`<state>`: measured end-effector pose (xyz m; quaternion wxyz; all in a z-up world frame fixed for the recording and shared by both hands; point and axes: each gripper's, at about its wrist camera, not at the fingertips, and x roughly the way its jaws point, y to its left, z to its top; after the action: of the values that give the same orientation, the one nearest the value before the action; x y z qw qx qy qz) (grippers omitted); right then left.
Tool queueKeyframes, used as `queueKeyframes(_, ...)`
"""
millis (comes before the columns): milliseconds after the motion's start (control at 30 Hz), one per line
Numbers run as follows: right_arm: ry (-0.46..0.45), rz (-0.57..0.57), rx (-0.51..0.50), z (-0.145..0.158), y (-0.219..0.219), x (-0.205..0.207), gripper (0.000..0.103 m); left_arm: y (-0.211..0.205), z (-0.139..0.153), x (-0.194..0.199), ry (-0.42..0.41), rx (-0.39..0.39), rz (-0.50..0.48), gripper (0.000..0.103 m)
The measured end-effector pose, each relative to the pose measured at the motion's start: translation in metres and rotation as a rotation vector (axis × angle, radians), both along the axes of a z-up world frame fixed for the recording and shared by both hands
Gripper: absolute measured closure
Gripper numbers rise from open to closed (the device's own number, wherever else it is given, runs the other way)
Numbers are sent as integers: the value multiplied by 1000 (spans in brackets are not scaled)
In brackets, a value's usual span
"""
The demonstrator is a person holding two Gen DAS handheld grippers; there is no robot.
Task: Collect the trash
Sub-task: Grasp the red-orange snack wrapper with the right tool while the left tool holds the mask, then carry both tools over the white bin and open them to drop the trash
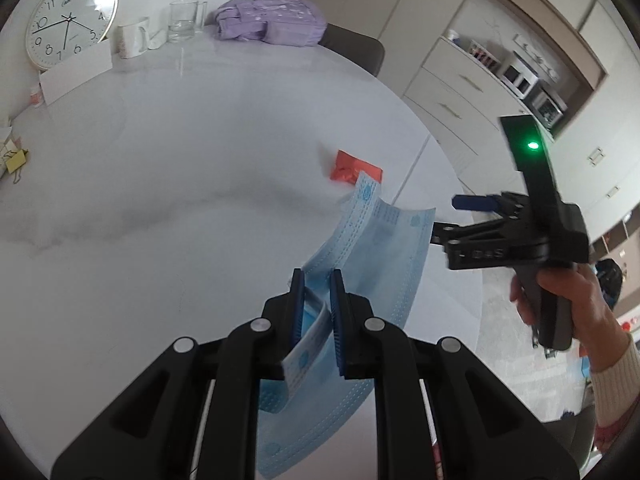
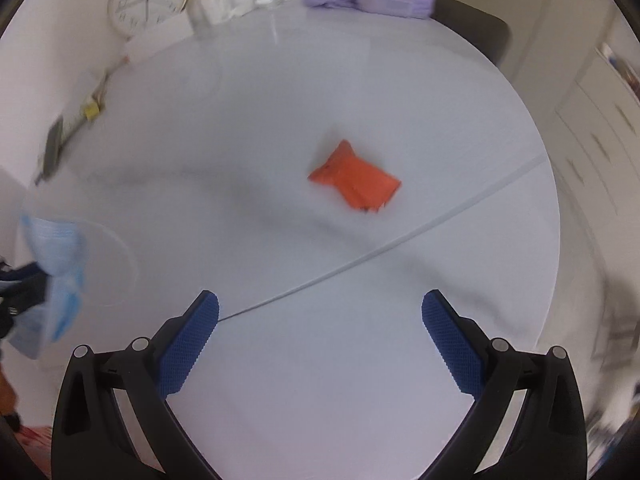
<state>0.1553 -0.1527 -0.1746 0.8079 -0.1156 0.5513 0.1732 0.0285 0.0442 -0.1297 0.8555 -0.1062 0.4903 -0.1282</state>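
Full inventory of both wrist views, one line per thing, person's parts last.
Pleated blue face mask: 1, light blue, clamped in the left gripper, hanging above the table.
Crumpled orange-red wrapper: 1, orange-red, lying on the table ahead of the right gripper.
Round white table: 1, white.
Round wall clock: 1, white face, pale rim, propped at the far edge.
White mug: 1, beside the clock.
Clear glass mug: 1, far edge.
Lilac fabric bag: 1, far edge.
Left gripper: black, blue pads, shut on the mask.
Right gripper: black, blue pads, open, holding nothing.
Hand: 1, holding the right gripper.
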Motion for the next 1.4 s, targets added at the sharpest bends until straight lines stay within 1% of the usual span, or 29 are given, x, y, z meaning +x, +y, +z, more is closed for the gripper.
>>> queueKeyframes(67, 17, 71, -16, -12, 1, 25, 2, -2, -1, 8, 23, -15, 26, 90)
queueKeyframes(200, 29, 226, -60, -38, 7, 70, 2, -9, -7, 32, 68, -42, 119, 90)
queueKeyframes(300, 31, 347, -90, -53, 13, 92, 2, -13, -9, 43, 83, -32, 177, 90)
queueKeyframes(400, 44, 433, -91, -62, 15, 107, 3, -19, -13, 50, 109, -16, 199, 90)
queueKeyframes(500, 68, 493, -88, -70, 15, 116, 22, -22, -18, 55, 127, -4, 213, 90)
queueKeyframes(567, 93, 516, -79, -74, 14, 121, 54, -24, -20, 58, 138, -15, 220, 90)
queueKeyframes(667, 74, 541, -69, -67, 15, 122, 66, -26, -21, 58, 137, -11, 221, 90)
queueKeyframes(700, 67, 542, -67, -64, 15, 121, 66, -26, -21, 58, 136, -7, 220, 90)
queueKeyframes(767, 48, 526, -61, -54, 14, 117, 66, -26, -20, 55, 132, 0, 212, 90)
queueKeyframes(867, 27, 463, -8, -32, 3, 104, 66, -32, -13, 47, 111, 21, 193, 90)
queueKeyframes(1000, -13, 357, 65, 1, -22, 59, 66, -45, 2, 23, 72, 24, 152, 90)
queueKeyframes(1067, -29, 298, 112, 16, -31, 32, 66, -54, 8, 10, 54, 33, 119, 90)
queueKeyframes(1133, -47, 240, 142, 31, -44, 4, 66, -66, 14, -7, 31, 47, 65, 90)
queueKeyframes(1200, -65, 161, 175, 40, -61, -37, 66, -78, 20, -24, 9, 50, -1, 90)
queueKeyframes(1233, -66, 135, 184, 42, -63, -45, 66, -84, 21, -32, 3, 51, -29, 90)
queueKeyframes(1333, -71, 1, 220, 43, -83, -109, 66, -103, 25, -61, -17, 68, -135, 90)
queueKeyframes(1400, -82, -71, 222, 40, -92, -147, 66, -115, 26, -77, -24, 82, -199, 90)
